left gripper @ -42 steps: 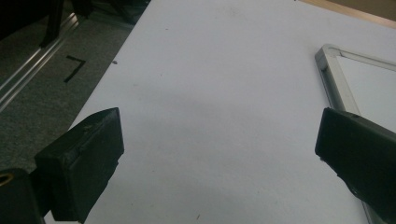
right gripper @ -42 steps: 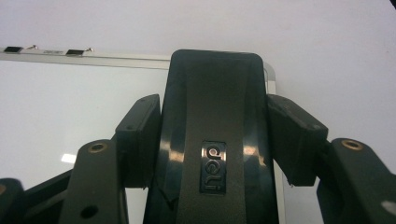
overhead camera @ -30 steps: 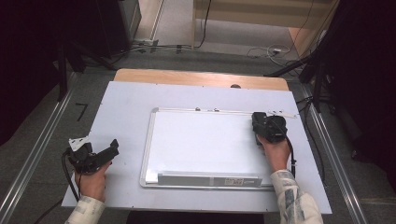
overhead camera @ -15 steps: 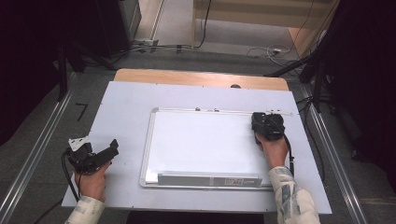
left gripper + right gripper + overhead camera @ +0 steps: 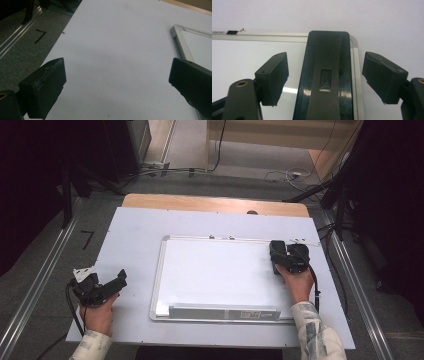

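Fingers of the right gripper (image 5: pixel 325 75) have just spread off one black eraser (image 5: pixel 325 82) (left gripper (image 5: pixel 117 80) spread too) on one whiteboard (image 5: pixel 220 270).

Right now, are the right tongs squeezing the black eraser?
No, in the right gripper view the right tongs have just been opening, and the black eraser lies between them on the whiteboard with a gap on each side.

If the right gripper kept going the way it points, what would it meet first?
The black eraser lying between the open right gripper's jaws on the whiteboard; beyond that, the board's top frame, though depth is hard to judge.
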### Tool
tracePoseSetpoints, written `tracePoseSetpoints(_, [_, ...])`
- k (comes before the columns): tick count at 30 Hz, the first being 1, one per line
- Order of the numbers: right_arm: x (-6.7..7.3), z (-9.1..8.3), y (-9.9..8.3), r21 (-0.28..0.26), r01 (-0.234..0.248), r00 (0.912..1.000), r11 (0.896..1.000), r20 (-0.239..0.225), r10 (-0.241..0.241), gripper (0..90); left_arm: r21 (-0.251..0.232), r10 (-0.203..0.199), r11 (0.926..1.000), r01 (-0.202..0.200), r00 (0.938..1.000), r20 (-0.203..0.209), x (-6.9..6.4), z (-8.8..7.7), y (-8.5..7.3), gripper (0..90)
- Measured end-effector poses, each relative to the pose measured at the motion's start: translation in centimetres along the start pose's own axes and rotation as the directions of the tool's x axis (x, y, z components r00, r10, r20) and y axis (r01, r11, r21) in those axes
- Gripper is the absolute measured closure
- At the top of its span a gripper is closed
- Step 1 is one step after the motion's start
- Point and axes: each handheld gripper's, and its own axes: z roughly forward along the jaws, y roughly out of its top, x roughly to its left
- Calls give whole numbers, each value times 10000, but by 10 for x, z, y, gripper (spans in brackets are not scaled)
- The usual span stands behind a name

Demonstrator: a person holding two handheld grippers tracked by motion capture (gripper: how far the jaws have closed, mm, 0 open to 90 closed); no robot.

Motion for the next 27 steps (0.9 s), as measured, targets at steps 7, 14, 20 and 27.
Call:
tracePoseSetpoints(7, [-4, -22, -4, -292, -180, 9971, 9994, -743, 158, 189, 21, 54, 10000, -54, 10000, 7, 0, 0, 0, 11])
tracePoseSetpoints(14, [-7, -37, -12, -368, -12, 9960, 9993, -895, -21, 183, 20, 62, 10000, -62, 10000, 45, -2, 1, 0, 11])
tracePoseSetpoints(20, [-6, -50, -17, -450, 203, 9938, 9988, -1080, -251, 183, 42, 127, 9999, -127, 9999, 34, -3, 1, 0, 11])
tracePoseSetpoints(27, [-4, -60, -22, -526, 520, 9924, 9973, -1089, -575, 183, 55, 120, 9999, -120, 9999, 39, -4, 1, 0, 11])
